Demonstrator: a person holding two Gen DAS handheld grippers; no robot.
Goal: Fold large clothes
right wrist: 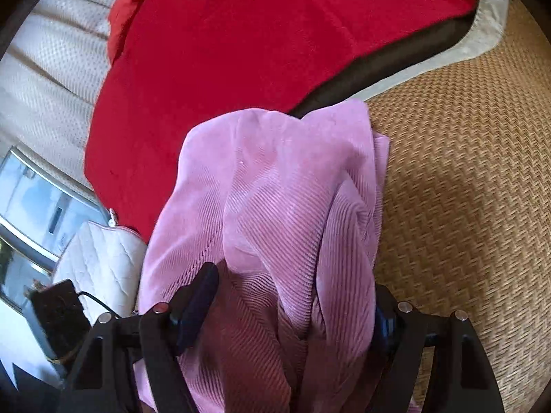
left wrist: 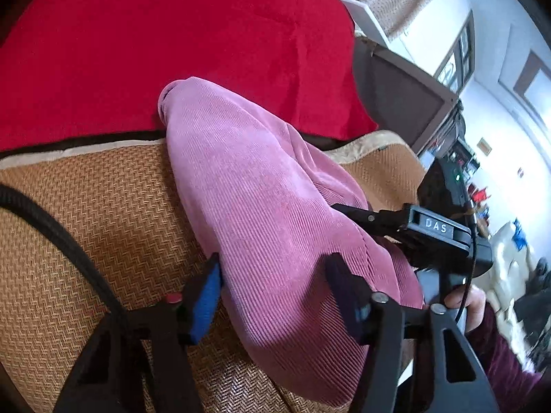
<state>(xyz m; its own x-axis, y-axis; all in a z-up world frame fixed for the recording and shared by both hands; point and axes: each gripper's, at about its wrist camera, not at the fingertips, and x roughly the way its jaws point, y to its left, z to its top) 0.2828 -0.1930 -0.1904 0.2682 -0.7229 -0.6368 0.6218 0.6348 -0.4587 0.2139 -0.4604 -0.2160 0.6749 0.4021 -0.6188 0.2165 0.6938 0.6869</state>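
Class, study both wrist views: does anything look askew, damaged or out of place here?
Nothing is damaged or spilled. The pink corduroy garment is bunched in uneven folds rather than lying flat, draped partly over the red blanket and the woven mat, with both grippers' jaws open around it.

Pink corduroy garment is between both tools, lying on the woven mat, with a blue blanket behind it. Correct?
Not quite: the blanket behind is red, not blue, as the right wrist view shows. The rest holds: the pink corduroy garment sits between the fingers of the left tool and the right tool, lying on the woven mat.
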